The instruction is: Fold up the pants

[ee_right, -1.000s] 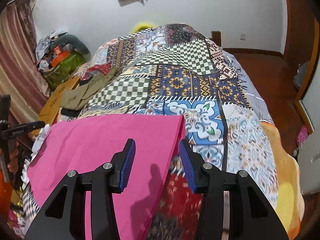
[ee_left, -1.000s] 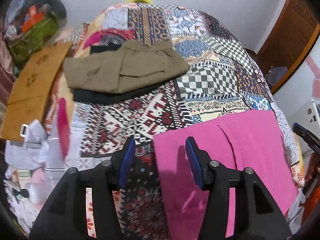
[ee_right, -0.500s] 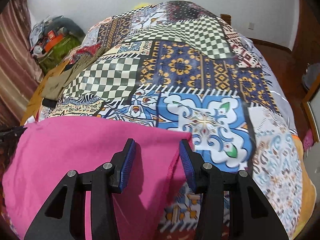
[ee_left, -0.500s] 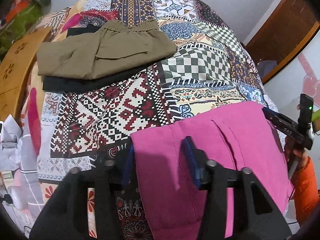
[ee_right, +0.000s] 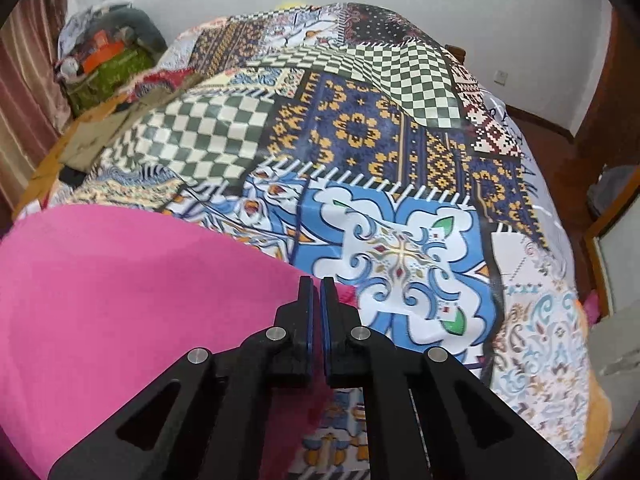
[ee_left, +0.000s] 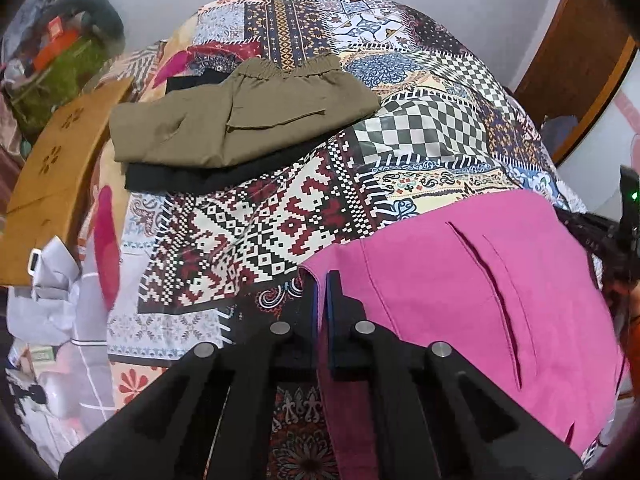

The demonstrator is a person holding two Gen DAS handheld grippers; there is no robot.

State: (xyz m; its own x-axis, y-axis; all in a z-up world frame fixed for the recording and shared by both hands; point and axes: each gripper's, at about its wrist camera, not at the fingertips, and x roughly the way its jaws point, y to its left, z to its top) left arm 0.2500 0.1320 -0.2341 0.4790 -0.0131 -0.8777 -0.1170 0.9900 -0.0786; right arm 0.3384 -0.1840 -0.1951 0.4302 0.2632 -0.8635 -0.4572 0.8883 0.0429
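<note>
Your left gripper (ee_left: 322, 280) and right gripper (ee_right: 317, 286) are each clenched on a near corner of the pink pants (ee_left: 460, 280), lying flat on the patterned bedspread (ee_left: 280, 220). The fold itself is not made yet.

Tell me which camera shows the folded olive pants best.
The left wrist view: the olive pants lie in full sight, folded atop a black garment, elastic waistband visible. The right wrist view catches only a blurred sliver at the bed's left edge.

Three pants: pink (ee_left: 460, 280), olive (ee_left: 248, 116), black (ee_left: 192, 176).
</note>
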